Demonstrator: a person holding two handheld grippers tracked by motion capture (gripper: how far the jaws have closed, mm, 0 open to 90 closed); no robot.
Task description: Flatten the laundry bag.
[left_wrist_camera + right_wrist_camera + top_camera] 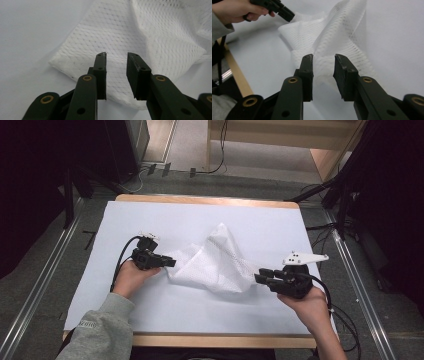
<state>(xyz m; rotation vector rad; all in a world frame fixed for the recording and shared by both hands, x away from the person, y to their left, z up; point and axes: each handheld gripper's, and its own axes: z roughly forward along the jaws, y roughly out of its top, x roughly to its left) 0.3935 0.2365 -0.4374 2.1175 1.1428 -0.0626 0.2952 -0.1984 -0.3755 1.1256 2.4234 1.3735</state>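
Observation:
A white mesh cloth [215, 260] lies crumpled in the middle of the white table cover [150, 220], with a raised peak at its centre. My left gripper [171, 262] is at the cloth's left edge, open, its jaws apart just over the cloth corner [75, 65]. My right gripper [257, 278] is at the cloth's right edge, open too, and the mesh cloth [337, 37] lies just beyond its jaws. Neither holds anything. In the right gripper view the left gripper [287, 13] appears at the top left, near the cloth's far corner.
The table's wooden edge [200, 340] runs along the front. Metal rails [45, 275] flank the table on both sides. Cables [345, 320] trail from the right gripper. White cover lies bare around the cloth.

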